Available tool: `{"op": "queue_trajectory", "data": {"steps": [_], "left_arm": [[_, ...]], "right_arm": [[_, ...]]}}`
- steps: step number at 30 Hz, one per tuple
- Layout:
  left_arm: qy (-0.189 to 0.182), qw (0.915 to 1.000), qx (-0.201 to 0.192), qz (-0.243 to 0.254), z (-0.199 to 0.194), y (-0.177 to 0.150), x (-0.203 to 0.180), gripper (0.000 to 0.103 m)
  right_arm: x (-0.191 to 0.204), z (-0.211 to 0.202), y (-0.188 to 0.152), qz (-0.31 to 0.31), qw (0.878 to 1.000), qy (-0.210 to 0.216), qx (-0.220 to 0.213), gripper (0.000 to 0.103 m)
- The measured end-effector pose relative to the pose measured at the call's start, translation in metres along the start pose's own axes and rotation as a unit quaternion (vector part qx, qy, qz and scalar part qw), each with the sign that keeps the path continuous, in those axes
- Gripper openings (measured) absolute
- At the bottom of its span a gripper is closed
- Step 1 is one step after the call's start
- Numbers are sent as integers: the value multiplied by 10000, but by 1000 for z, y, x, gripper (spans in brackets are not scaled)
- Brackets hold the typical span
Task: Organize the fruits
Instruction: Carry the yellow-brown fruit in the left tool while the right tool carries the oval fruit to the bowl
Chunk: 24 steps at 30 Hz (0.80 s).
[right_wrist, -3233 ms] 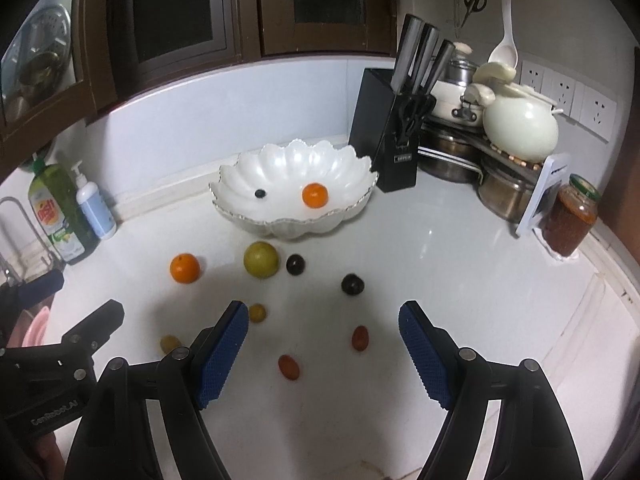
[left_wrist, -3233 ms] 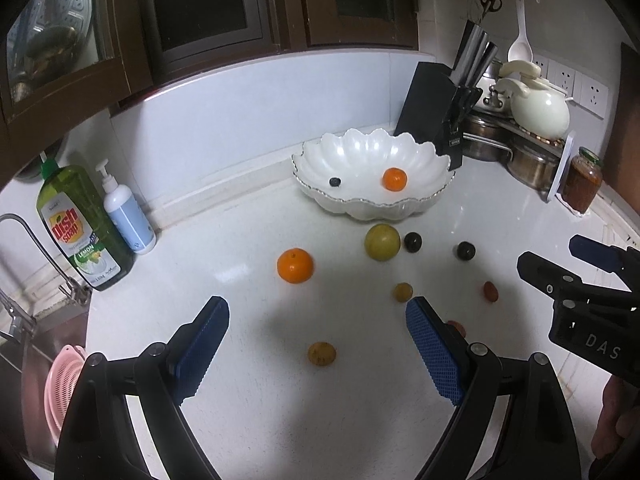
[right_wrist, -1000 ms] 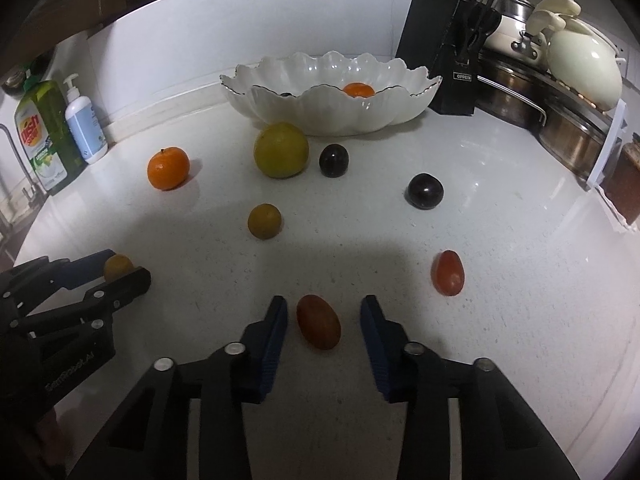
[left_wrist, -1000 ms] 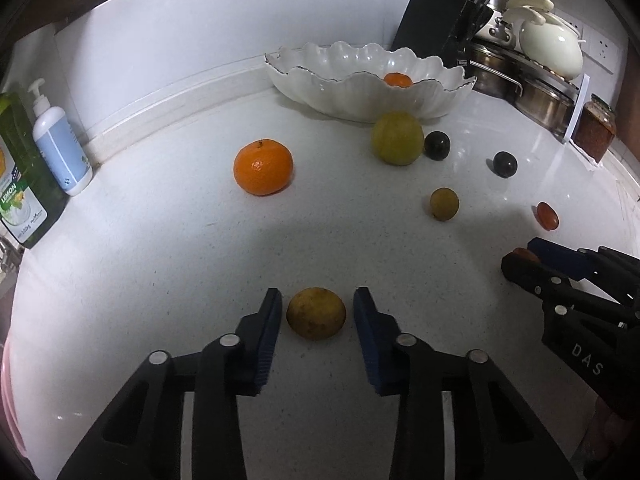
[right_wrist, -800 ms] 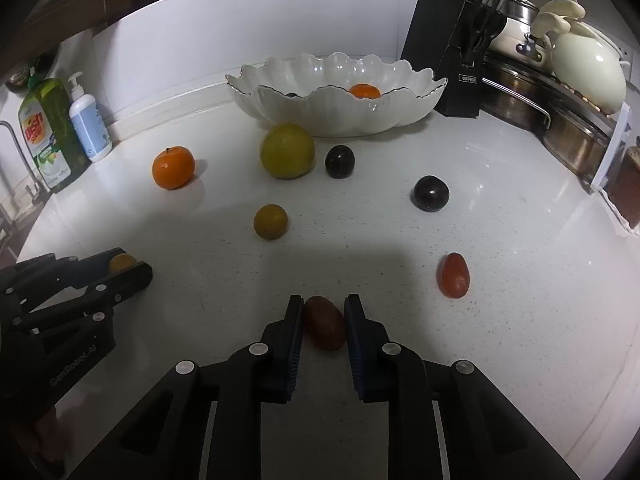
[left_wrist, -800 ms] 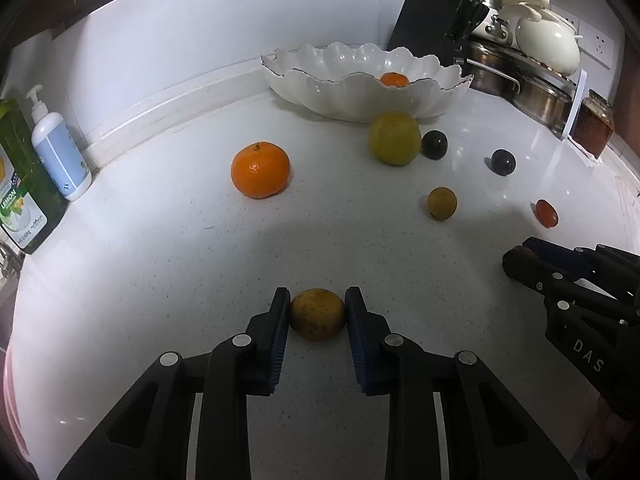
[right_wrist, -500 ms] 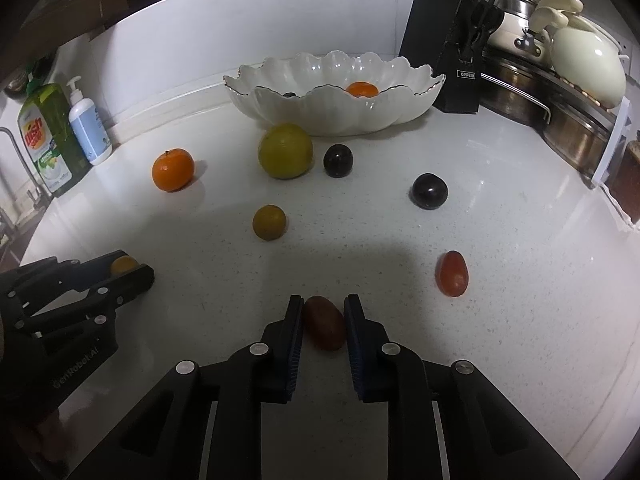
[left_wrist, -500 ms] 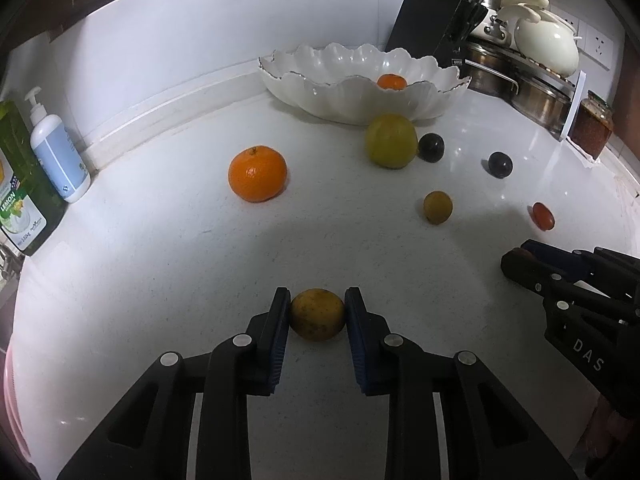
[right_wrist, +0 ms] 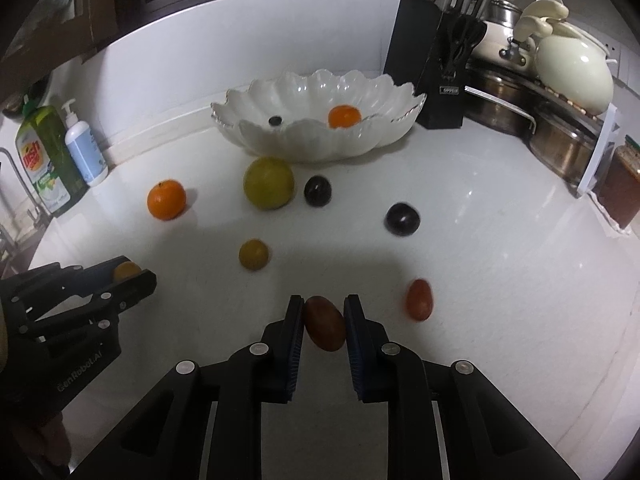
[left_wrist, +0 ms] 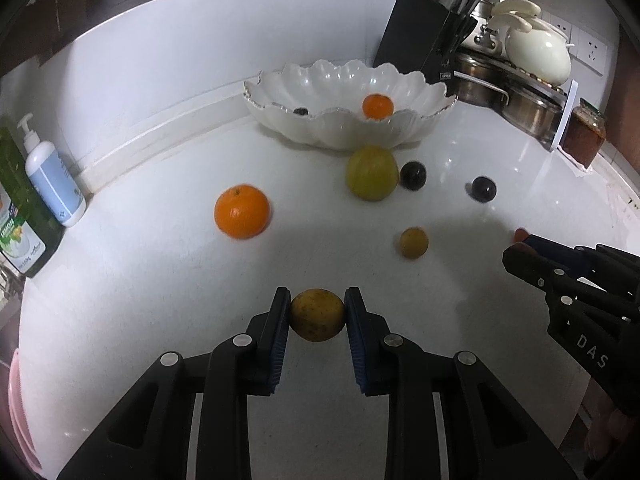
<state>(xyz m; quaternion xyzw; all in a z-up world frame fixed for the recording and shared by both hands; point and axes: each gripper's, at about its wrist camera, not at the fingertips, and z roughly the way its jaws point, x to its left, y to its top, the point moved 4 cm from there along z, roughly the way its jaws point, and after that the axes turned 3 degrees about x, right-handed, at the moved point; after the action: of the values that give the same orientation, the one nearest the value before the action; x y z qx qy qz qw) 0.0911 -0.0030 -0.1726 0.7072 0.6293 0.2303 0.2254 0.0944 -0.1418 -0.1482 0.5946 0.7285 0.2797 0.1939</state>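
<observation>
My left gripper [left_wrist: 318, 308] is shut on a speckled yellow fruit [left_wrist: 317, 314] and holds it above the white counter. My right gripper [right_wrist: 323, 320] is shut on a dark red oval fruit [right_wrist: 325, 328], also lifted. A white scalloped bowl [left_wrist: 416, 120] at the back holds a small orange [left_wrist: 377, 105] and a dark berry [left_wrist: 301, 111]. On the counter lie an orange [left_wrist: 241, 211], a big yellow-green fruit [left_wrist: 372, 172], two dark plums [left_wrist: 413, 175] [left_wrist: 483, 189], a small yellow fruit [left_wrist: 414, 242] and a red oval fruit [right_wrist: 419, 299].
A knife block [left_wrist: 424, 40], steel pots [left_wrist: 532, 108] and a jar [left_wrist: 584, 132] stand at the back right. Soap bottles [left_wrist: 54, 184] and a sink edge are on the left. The counter's front right edge runs near the jar.
Both grippers came down from high over the counter, closed on their fruits, and have now lifted them; the views rose and tilted so the bowl's inside shows again.
</observation>
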Motion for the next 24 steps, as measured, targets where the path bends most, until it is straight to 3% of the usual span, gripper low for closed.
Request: {"op": "queue_trajectory", "data": {"steps": [24], "left_arm": [[-20,9987,-508,-100,-22,89,21,28]], "right_arm": [[0,-30,98,-75,9968,-188,-773,22]]}}
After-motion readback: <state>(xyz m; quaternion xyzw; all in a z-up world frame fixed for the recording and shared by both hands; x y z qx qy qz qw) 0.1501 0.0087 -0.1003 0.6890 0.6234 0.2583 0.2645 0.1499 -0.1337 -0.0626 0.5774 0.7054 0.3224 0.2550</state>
